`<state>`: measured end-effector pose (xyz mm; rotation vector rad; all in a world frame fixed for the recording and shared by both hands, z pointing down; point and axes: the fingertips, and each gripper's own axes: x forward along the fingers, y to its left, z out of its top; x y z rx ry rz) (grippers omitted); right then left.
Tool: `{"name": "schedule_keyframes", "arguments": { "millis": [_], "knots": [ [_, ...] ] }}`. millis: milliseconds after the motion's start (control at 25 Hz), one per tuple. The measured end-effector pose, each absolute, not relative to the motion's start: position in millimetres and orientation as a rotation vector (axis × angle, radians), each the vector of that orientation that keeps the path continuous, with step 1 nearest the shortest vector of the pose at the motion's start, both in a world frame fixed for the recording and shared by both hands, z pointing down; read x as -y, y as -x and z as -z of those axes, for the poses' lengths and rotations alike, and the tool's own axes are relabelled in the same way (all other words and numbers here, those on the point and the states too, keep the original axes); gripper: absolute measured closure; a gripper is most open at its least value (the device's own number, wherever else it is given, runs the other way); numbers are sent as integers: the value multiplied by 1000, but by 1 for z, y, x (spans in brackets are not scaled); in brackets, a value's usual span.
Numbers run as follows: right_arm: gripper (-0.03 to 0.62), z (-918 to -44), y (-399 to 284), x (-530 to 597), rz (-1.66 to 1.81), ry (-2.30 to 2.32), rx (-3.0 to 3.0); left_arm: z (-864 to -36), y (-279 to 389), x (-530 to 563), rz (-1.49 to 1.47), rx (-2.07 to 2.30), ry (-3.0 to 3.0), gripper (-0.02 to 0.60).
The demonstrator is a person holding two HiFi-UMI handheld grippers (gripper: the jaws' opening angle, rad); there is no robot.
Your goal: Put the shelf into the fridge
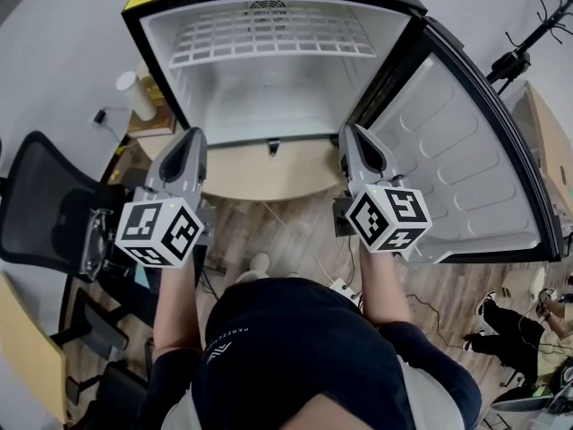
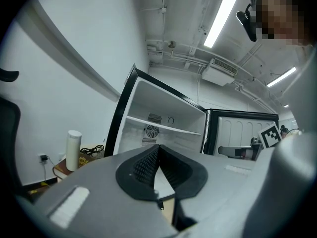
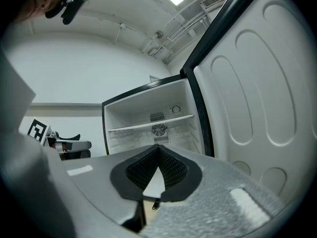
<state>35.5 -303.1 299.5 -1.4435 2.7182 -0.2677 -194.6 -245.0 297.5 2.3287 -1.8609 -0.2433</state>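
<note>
The fridge (image 1: 269, 79) stands open in front of me, its door (image 1: 466, 168) swung out to the right. A white wire shelf (image 1: 269, 34) lies across the inside, high at the back; in the gripper views the shelf (image 2: 163, 125) (image 3: 151, 124) spans the cabinet above a round fan grille. My left gripper (image 1: 192, 137) (image 2: 157, 148) is shut and holds nothing, just before the fridge's lower left edge. My right gripper (image 1: 351, 133) (image 3: 158, 148) is also shut and holds nothing, at the lower right edge beside the door hinge.
A tan platform (image 1: 260, 173) lies under the fridge front. A white cylinder (image 1: 134, 94) and a book stand left of the fridge. A black office chair (image 1: 45, 209) is at the left. A power strip (image 1: 345, 287) lies on the wooden floor. A person (image 1: 510, 325) sits low at the right.
</note>
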Motion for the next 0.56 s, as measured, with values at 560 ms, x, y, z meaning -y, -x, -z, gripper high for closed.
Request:
{"name": "schedule_keyframes", "arguments": {
  "millis": [560],
  "knots": [
    [592, -298, -31, 301, 268, 1427, -2733, -301, 197, 241, 236, 1860, -2309, 580]
  ]
}}
